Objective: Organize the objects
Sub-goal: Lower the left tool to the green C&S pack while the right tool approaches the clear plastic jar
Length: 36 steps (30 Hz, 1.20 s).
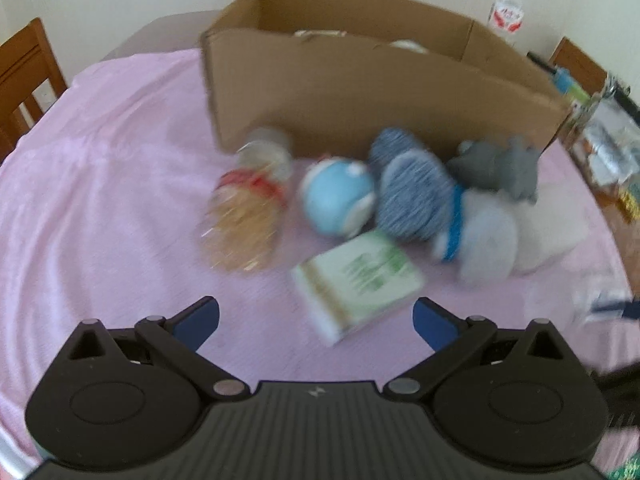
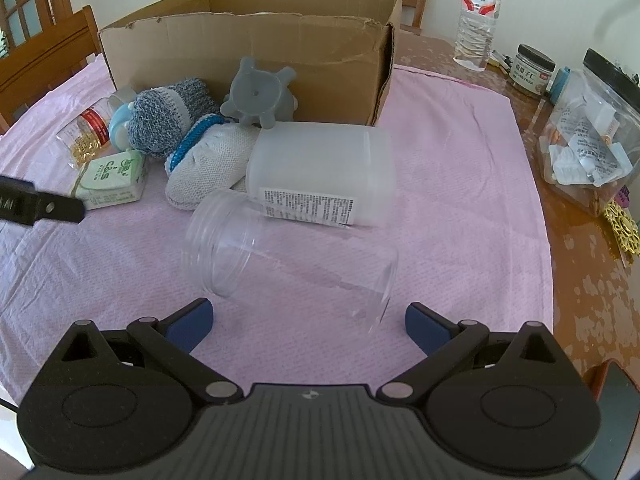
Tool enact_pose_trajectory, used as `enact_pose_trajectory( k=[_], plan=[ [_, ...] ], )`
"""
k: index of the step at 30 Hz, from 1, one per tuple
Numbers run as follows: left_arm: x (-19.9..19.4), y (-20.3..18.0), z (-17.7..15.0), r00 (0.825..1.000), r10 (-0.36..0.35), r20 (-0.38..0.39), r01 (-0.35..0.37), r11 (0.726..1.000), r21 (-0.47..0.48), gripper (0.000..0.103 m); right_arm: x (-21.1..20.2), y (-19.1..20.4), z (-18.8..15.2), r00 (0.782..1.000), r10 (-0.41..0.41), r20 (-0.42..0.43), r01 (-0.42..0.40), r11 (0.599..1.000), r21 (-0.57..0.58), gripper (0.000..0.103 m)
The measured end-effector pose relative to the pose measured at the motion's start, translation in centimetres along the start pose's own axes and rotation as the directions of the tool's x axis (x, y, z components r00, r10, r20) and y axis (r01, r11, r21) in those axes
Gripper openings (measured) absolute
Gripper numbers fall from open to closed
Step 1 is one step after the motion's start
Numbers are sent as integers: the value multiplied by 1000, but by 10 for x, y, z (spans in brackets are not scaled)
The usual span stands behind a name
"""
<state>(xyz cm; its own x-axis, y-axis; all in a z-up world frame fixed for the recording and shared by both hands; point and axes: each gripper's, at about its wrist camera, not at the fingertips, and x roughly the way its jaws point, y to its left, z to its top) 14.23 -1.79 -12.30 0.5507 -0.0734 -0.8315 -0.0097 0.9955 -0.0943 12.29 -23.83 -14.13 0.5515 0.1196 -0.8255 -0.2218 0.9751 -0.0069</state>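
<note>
The left gripper is being held with its fingers spread wide, nothing gripped, just short of the tissue pack lying on the pink cloth. The right gripper is likewise being held wide open and empty, close behind the clear jar lying on its side before the cardboard box.

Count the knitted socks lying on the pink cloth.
2. The blue-and-white marled knitted sock lies before the brown cardboard box; the pale grey knitted sock with blue band lies beside it, against the frosted plastic container. Others may be hidden.
</note>
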Motion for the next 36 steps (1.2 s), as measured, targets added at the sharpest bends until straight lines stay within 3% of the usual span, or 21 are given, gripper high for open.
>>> enact_pose_trajectory(
  k=[6,12,19,25,36],
  plan=[
    [24,-16,8,998,60,2,-60,997,-42,102,0,0,1,1000,0,-4,0,1000,1,103],
    [19,-9,-3,993,115,-4,-115,993,5,103,1,0,1,1000,0,-3,0,1000,1,103],
    [8,18,-13,995,102,-1,-102,994,26,103,1,-1,4,999,8,-37,-9,1000,-3,103],
    [17,9,-4,995,90,34,-93,989,113,102,0,5,11,998,38,-46,-36,999,27,103],
    [23,-4,2,995,-104,-3,103,981,166,101,4,5,25,998,45,-34,-41,992,119,103]
  ],
)
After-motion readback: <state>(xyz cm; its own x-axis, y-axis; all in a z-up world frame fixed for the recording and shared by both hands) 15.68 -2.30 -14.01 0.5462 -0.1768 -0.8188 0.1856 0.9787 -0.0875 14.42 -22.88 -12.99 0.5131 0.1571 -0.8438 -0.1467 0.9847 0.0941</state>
